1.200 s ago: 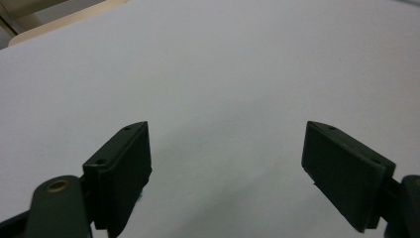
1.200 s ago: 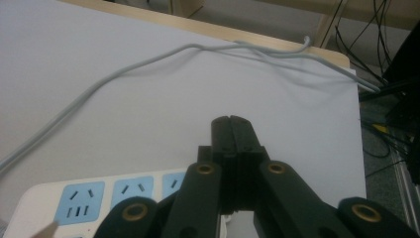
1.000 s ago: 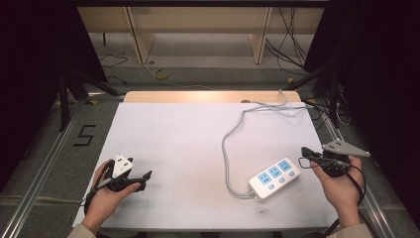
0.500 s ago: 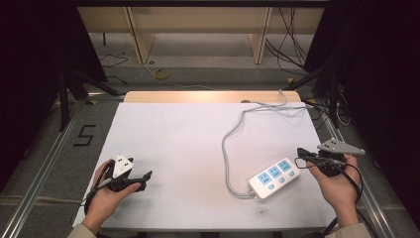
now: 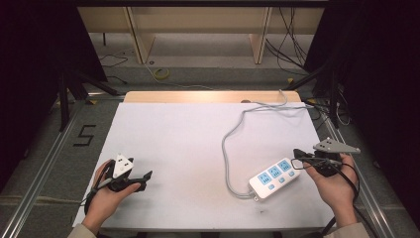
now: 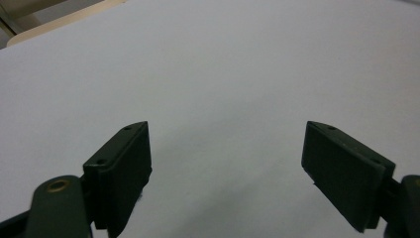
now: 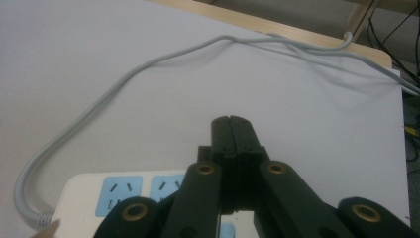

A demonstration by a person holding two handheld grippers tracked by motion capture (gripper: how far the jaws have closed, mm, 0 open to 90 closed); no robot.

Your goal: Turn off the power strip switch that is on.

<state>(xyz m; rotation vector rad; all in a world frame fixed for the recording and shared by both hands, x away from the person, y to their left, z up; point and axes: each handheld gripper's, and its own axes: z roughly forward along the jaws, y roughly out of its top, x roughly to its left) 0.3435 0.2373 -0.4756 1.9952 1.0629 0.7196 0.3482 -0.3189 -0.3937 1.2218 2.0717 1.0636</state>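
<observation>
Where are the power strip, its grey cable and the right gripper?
power strip (image 5: 275,178), high view, on its white top face.
grey cable (image 5: 225,148), high view, on the loop's left bend.
right gripper (image 7: 231,121), right gripper view, at the shut jaw tips.

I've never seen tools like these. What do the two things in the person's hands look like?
Each hand holds a black gripper, the left gripper and the right gripper, with two flat black jaws on hinged links with brass-coloured rivets. A grey three-cornered plate sits on top of each, and a thin black cable trails back. Light sleeve cuffs show at the wrists.
</observation>
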